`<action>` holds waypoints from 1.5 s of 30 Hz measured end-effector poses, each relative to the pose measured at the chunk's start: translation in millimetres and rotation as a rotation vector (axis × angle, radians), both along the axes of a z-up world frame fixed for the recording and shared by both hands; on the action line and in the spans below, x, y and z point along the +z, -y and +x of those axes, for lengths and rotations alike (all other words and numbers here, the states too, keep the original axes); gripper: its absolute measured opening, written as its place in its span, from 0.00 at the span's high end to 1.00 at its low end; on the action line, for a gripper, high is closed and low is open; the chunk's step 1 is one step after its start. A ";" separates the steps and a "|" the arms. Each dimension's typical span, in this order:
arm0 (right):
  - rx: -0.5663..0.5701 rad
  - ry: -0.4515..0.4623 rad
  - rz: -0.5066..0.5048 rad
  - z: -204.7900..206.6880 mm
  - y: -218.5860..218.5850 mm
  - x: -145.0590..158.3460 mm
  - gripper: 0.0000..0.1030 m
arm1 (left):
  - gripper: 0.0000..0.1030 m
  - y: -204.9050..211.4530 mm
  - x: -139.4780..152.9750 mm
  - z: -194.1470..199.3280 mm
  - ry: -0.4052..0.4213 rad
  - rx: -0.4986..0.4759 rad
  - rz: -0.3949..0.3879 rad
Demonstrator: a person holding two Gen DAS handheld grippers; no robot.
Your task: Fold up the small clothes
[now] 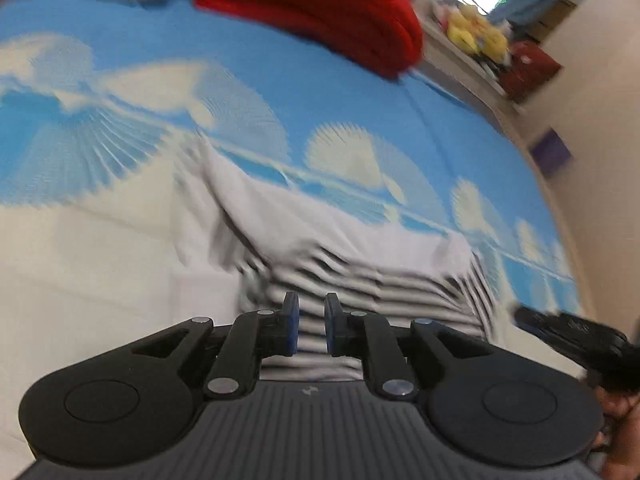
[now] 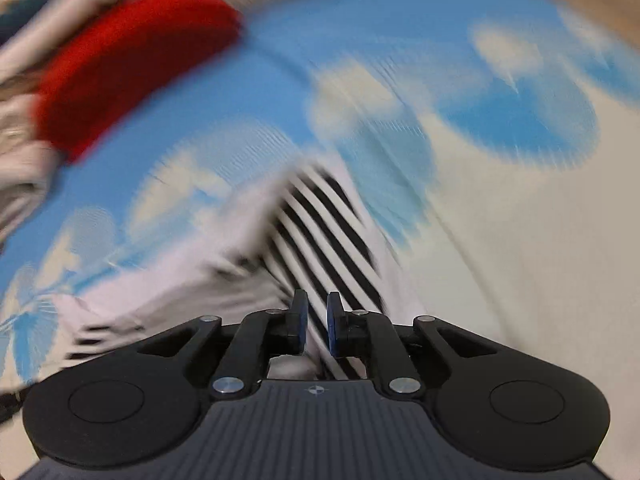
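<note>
Hovering just over the striped garment (image 1: 360,280), the left hand-held gripper (image 1: 312,330) and the right hand-held gripper (image 2: 317,328) each stand slightly spread, a narrow gap between the pads and no cloth pinched, as if they had let go to leave a fold lying. The garment lies crumpled on the bed's blue cloud-print sheet (image 1: 240,80), white side partly up. Beyond it, a folded red garment (image 1: 320,8) sits apart, probably to keep it clear.

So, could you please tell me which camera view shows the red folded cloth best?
The left wrist view: the red folded cloth is only mildly blurred there, with its stacked edge readable on the blue patterned sheet. The right wrist view shows it only as a heavily smeared red patch at upper left.
</note>
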State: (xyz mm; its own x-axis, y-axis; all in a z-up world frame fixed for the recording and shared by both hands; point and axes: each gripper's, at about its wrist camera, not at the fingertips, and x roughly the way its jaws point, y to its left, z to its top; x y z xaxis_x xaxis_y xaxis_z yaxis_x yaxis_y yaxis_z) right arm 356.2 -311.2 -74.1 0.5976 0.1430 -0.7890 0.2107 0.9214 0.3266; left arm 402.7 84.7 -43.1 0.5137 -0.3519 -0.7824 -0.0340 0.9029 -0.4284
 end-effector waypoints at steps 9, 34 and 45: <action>0.107 -0.270 0.067 6.7 -19.0 -60.3 0.76 | 0.84 0.7 -21.2 -15.2 -0.059 -0.036 0.067; -0.015 0.052 0.000 -235.7 70.8 41.0 0.59 | 0.31 -32.3 27.0 -264.5 -0.055 0.091 0.115; -0.040 -0.210 0.112 -263.1 69.1 -45.2 0.42 | 0.27 -33.1 -45.5 -269.4 -0.281 0.160 0.121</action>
State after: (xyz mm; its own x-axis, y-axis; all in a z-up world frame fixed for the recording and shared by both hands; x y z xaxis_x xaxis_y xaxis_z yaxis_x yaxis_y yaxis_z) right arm 93.1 -380.4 -119.3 0.4292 0.2161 -0.8770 0.3203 0.8714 0.3715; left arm 133.2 117.8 -88.5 0.3138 -0.1802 -0.9322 -0.2806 0.9204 -0.2723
